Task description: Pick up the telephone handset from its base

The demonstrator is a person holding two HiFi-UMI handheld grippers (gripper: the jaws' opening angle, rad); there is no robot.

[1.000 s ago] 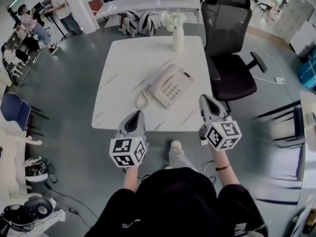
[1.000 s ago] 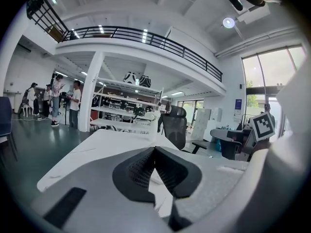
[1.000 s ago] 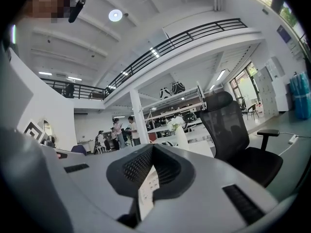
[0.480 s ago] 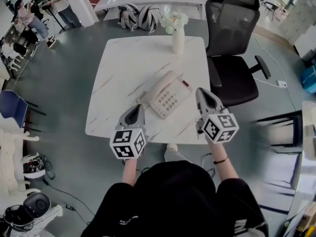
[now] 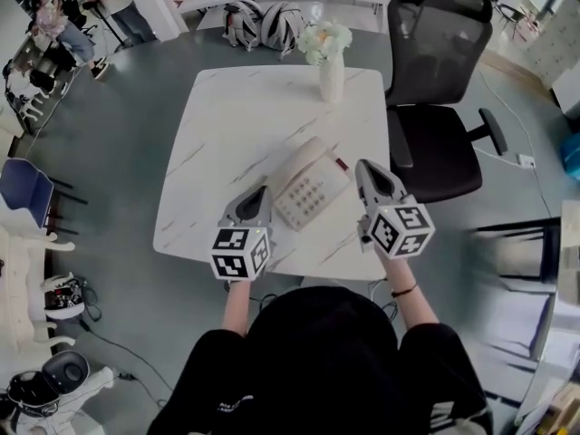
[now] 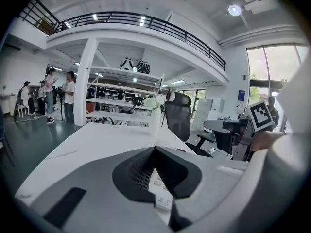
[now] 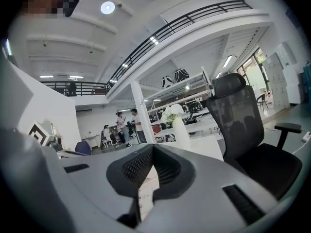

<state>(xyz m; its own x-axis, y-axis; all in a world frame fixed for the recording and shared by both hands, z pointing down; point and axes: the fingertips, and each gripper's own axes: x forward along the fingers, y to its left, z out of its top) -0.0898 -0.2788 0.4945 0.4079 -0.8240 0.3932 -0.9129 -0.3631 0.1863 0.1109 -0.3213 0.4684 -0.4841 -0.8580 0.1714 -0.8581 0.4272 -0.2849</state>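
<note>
A cream telephone [image 5: 313,191] sits near the front edge of the white marble table [image 5: 236,125], its handset [image 5: 294,162] resting on the left side of the base. My left gripper [image 5: 259,194] is shut and empty, its tip just left of the phone's near corner. My right gripper [image 5: 366,168] is shut too, just right of the phone. In the left gripper view the shut jaws [image 6: 154,148] frame a few phone keys [image 6: 161,194]. In the right gripper view the gripper [image 7: 153,145] points past the vase [image 7: 181,132].
A white vase with flowers [image 5: 332,72] stands at the table's far edge. A black office chair [image 5: 439,134] is at the table's right. A blue chair [image 5: 24,185] stands at the left; people [image 5: 54,25] and helmets [image 5: 263,24] are in the background.
Both grippers have moved forward and a little down, from the table's front edge to either side of the phone. Both stayed shut.
</note>
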